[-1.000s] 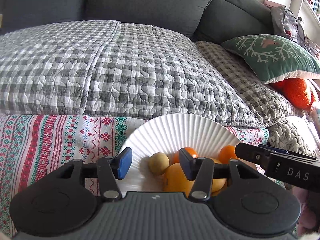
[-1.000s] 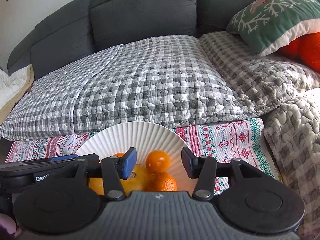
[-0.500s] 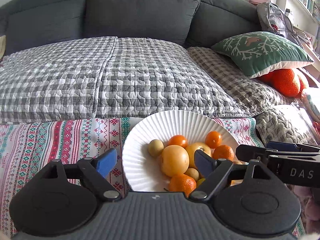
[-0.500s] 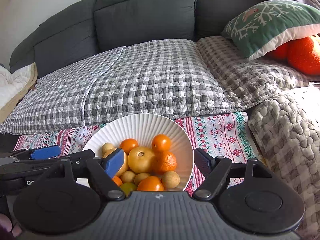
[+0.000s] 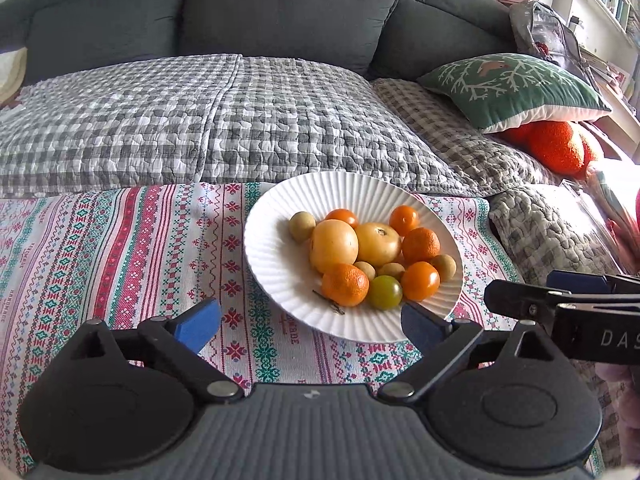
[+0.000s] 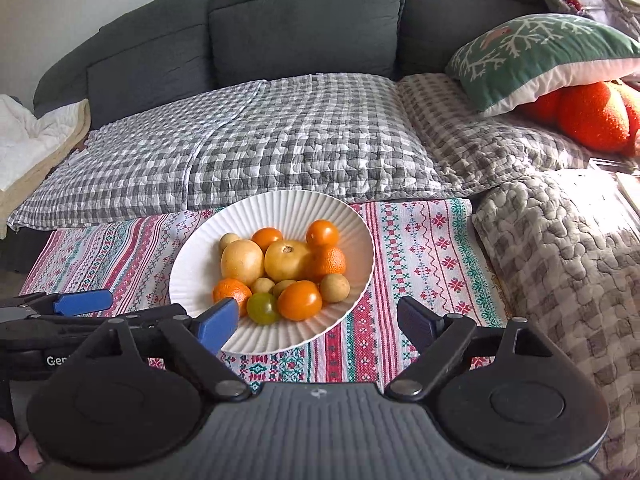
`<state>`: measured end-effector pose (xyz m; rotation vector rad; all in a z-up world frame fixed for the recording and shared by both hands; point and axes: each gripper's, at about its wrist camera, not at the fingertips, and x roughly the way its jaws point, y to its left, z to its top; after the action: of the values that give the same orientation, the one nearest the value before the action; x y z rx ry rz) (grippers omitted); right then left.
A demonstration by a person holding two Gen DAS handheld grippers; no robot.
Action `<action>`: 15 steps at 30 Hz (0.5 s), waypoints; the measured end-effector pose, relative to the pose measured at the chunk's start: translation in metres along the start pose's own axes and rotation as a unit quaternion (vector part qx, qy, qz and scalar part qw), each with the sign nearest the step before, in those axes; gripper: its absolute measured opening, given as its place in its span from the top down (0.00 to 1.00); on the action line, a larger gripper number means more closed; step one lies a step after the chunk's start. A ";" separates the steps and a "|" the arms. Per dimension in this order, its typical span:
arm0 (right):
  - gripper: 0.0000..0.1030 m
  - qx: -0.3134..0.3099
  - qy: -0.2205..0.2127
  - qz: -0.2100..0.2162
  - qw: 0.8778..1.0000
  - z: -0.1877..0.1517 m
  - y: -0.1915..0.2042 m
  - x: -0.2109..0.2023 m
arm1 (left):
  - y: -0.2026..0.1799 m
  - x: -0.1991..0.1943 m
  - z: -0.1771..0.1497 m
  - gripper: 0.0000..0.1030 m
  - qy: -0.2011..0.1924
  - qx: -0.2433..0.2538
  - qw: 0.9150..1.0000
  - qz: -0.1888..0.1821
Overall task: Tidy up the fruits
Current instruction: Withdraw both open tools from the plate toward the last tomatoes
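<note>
The fruits are piled in a white ribbed bowl point(image 5: 280, 280), so none can roll off. The bowl is set on a striped patterned cloth point(image 5: 120, 260), just in front of a grey checked quilt point(image 5: 200, 120). The left gripper point(image 5: 312, 322) and the right gripper point(image 6: 316, 320) are held low, near the bowl's front rim. Both pairs of jaws are opening wide, and nothing is pinched between them. The sorting looks done.

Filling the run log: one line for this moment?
left hand-held gripper: opening, empty | right hand-held gripper: opening, empty | fruit in white bowl
</note>
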<state>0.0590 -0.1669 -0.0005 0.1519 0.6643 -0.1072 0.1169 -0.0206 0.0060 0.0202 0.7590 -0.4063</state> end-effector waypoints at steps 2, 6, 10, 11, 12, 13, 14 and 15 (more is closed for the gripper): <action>0.16 -0.002 0.001 0.000 1.000 -0.005 -0.001 -0.003 | -0.002 -0.003 -0.005 0.09 0.002 0.005 1.000 0.003; 0.14 -0.001 0.006 -0.001 1.000 -0.013 -0.002 -0.009 | -0.007 -0.010 -0.017 0.06 0.005 0.015 1.000 0.008; 0.12 -0.002 0.009 -0.001 1.000 -0.020 -0.003 -0.014 | -0.011 -0.014 -0.028 0.06 0.011 0.023 1.000 0.011; 0.12 -0.002 0.009 -0.001 1.000 -0.022 -0.004 -0.015 | -0.012 -0.014 -0.031 0.05 0.012 0.025 1.000 0.012; 0.11 -0.003 0.009 0.000 1.000 -0.023 -0.004 -0.016 | -0.013 -0.015 -0.034 0.05 0.013 0.028 0.999 0.013; 0.10 -0.003 0.008 0.001 1.000 -0.024 -0.005 -0.017 | -0.013 -0.015 -0.037 0.05 0.014 0.030 0.999 0.014; 0.09 -0.004 0.006 0.001 1.000 -0.027 -0.007 -0.019 | -0.014 -0.015 -0.040 0.05 0.015 0.032 0.999 0.016; 0.08 -0.005 0.005 0.001 1.000 -0.030 -0.008 -0.020 | -0.014 -0.016 -0.043 0.05 0.015 0.035 0.999 0.016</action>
<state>0.0240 -0.1685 -0.0120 0.1442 0.6751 -0.1020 0.0732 -0.0208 -0.0131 0.1036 0.7721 -0.4023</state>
